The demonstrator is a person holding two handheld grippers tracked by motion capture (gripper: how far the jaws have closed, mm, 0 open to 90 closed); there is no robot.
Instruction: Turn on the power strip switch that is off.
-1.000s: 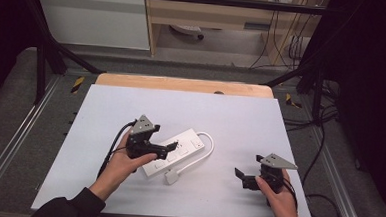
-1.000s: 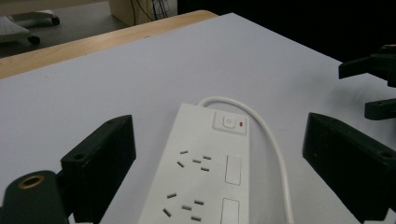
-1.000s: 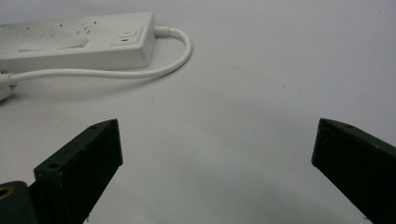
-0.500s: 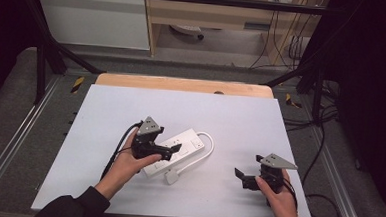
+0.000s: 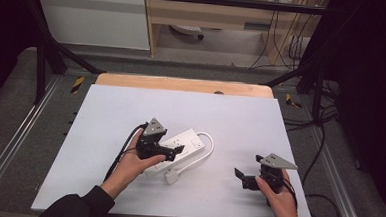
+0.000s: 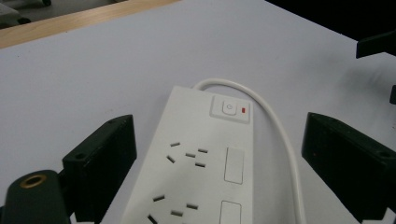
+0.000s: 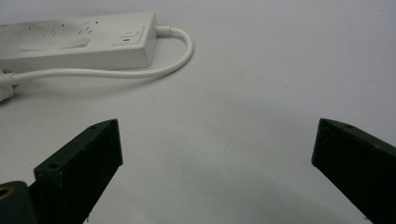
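Right gripper: one, jaws spread wide over bare table, holding nothing.
Left gripper: one, jaws wide apart, astride the strip's socket end, not closed on it.
Strip: one, white, lying flat between the left jaws; well ahead and to the left of the right gripper.
Switch: one, with a red mark, at the strip's far end past the left jaws.
Cord: one, white, looping from the switch end back beside the strip.
Plug: one, just beside the left hand.
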